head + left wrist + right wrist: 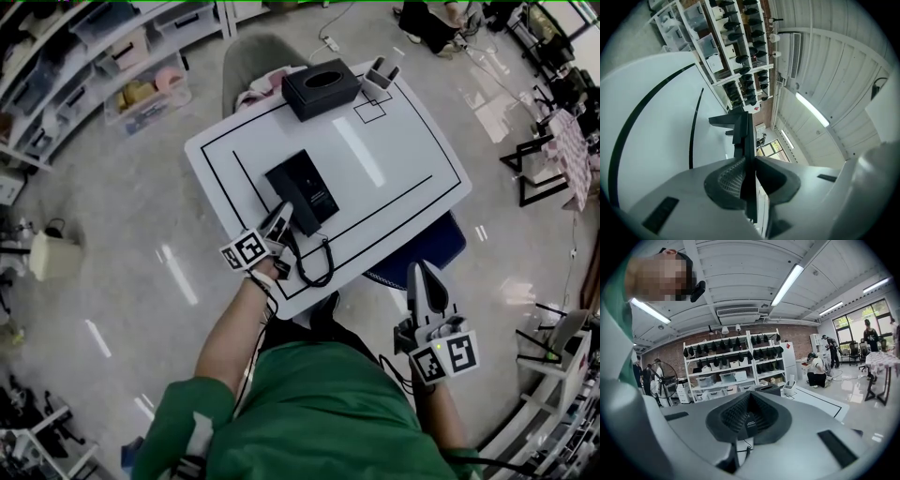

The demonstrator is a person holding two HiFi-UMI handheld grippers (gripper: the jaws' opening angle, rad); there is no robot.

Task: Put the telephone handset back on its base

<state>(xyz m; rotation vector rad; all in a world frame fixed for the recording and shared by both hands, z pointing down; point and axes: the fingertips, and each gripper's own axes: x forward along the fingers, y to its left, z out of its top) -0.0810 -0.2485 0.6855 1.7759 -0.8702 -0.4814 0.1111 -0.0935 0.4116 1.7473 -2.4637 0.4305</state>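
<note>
Left gripper clamped on the black handset at the phone's near corner

The left gripper (279,223) has its ribbed pads pressed onto a thin, flat black handset (740,126), seen edge-on, at the near left corner of the boxy black base (302,187). A black cord (322,270) loops just right of it on the smooth white table (403,159) with black lines. A black rectangular box (322,87) with an oval opening sits at the far edge. The right gripper (422,277) hangs off the table's near right, fingers together on nothing.
</note>
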